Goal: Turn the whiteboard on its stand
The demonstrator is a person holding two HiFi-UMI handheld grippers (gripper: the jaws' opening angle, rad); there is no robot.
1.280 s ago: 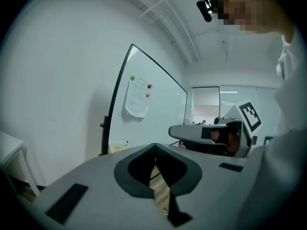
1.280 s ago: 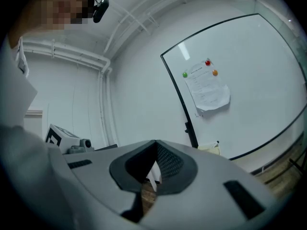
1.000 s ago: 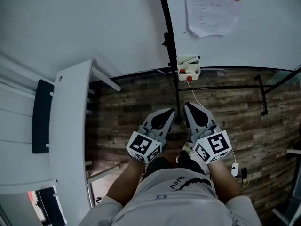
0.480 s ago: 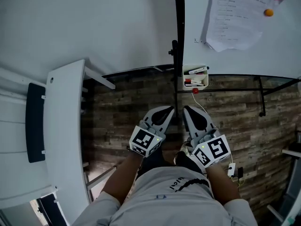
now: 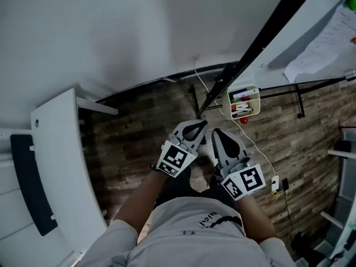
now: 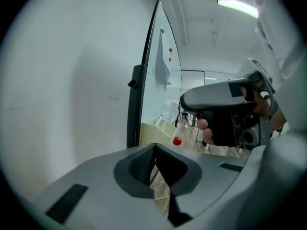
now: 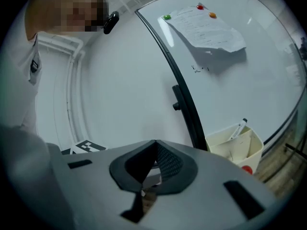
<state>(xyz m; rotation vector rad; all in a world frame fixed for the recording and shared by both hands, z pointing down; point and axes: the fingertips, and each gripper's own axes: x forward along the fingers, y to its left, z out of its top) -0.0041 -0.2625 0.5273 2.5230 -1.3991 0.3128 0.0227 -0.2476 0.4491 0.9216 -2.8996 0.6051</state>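
The whiteboard [image 5: 311,32] stands at the upper right, and its black frame edge [image 5: 261,43] runs slantwise down to the stand's post. A paper sheet [image 5: 325,46] hangs on it, and a cream marker box [image 5: 245,100] is fixed below. My left gripper [image 5: 197,125] and right gripper [image 5: 216,132] sit side by side near my body, short of the frame, both shut and empty. In the left gripper view the board [image 6: 144,95] shows edge-on behind the shut left gripper [image 6: 154,146]. The right gripper view shows the board face [image 7: 249,80], its frame [image 7: 184,104] and a clamp knob [image 7: 176,104] beyond the shut right gripper [image 7: 156,143].
A white desk [image 5: 55,166] with a dark panel [image 5: 28,188] curves along the left. The stand's black floor bars [image 5: 300,102] cross the wood floor at the right. A power strip with cables [image 5: 275,183] lies by my right side. A white wall fills the top.
The head view has swung, so the whiteboard's frame has gone from upright to slanted at the upper right. Both grippers stay together, shut, close to my body.
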